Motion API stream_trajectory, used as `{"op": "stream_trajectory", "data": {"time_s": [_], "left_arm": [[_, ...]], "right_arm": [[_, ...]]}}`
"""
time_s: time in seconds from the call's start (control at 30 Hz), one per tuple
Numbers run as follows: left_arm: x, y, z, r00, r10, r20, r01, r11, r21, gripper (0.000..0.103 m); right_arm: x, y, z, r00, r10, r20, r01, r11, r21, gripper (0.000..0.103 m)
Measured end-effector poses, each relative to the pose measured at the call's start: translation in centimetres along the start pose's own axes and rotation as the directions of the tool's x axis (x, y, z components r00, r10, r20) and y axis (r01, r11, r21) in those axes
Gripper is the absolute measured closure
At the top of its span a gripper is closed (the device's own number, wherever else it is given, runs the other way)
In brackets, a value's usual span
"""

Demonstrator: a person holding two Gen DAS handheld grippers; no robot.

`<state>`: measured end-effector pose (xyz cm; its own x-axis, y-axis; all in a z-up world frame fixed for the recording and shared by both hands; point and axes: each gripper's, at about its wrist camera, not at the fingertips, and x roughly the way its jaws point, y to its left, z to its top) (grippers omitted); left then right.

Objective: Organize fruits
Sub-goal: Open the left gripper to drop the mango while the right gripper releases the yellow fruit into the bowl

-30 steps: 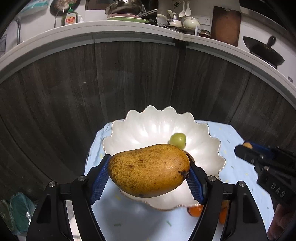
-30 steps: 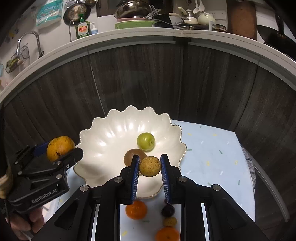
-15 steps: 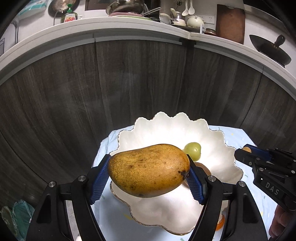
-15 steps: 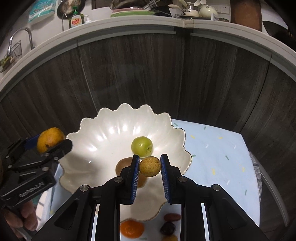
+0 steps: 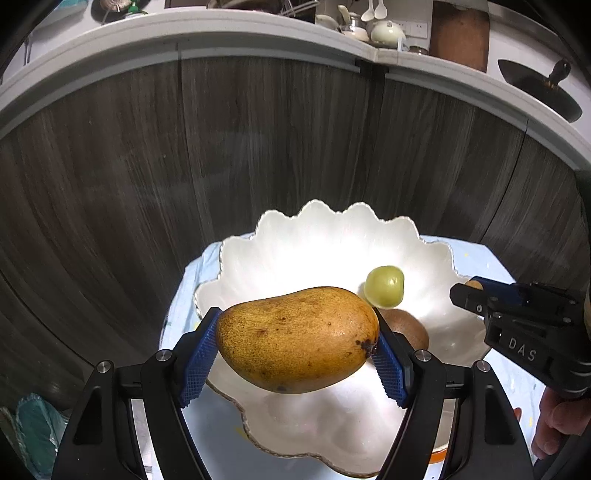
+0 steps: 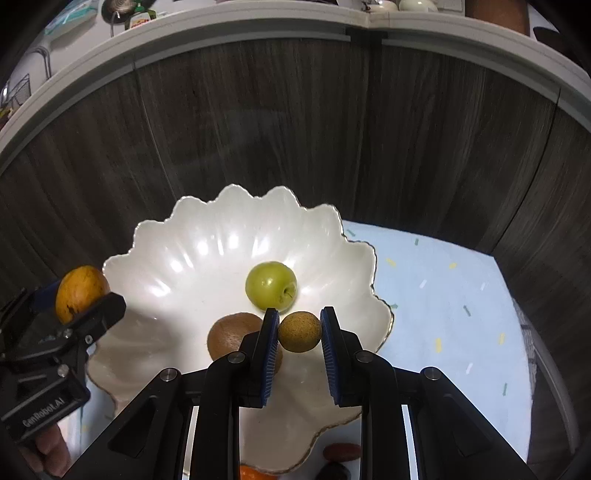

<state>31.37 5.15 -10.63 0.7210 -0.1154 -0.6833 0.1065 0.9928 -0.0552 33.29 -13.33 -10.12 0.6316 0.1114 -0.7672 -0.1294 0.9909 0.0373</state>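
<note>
My left gripper [image 5: 295,339] is shut on a large yellow mango [image 5: 297,338], held lengthwise above the near-left part of a white scalloped bowl [image 5: 258,236]. My right gripper [image 6: 299,330] is shut on a small round tan fruit [image 6: 299,331] over the bowl [image 6: 166,236], near its right side. Inside the bowl lie a green apple-like fruit [image 6: 270,285] and a brown kiwi [image 6: 231,334]. The left gripper with the mango [image 6: 81,291] shows at the left of the right wrist view; the right gripper's tip [image 5: 469,291] shows at the right of the left wrist view.
The bowl stands on a pale blue cloth [image 6: 443,288] with small coloured flecks. An orange fruit [image 6: 253,472] and dark red fruits [image 6: 341,452] lie on the cloth before the bowl. A dark wood-grain cabinet front [image 6: 295,129] rises behind, under a cluttered kitchen counter [image 5: 258,26].
Both grippers have moved forward and down over the bowl, which now looks larger and nearer. The loose fruits on the cloth have slid to the bottom edge. Both grips are unchanged.
</note>
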Motion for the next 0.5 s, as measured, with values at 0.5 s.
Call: {"op": "stream_trajectory", "data": {"time_s": [0.5], "left_arm": [[0.25,-0.26,-0.56,1.000,-0.010,0.028,0.010,1.000,-0.019,0.002]], "right_arm": [[0.58,-0.81,-0.49,1.000,-0.001,-0.009,0.001,0.999,0.039,0.047]]}}
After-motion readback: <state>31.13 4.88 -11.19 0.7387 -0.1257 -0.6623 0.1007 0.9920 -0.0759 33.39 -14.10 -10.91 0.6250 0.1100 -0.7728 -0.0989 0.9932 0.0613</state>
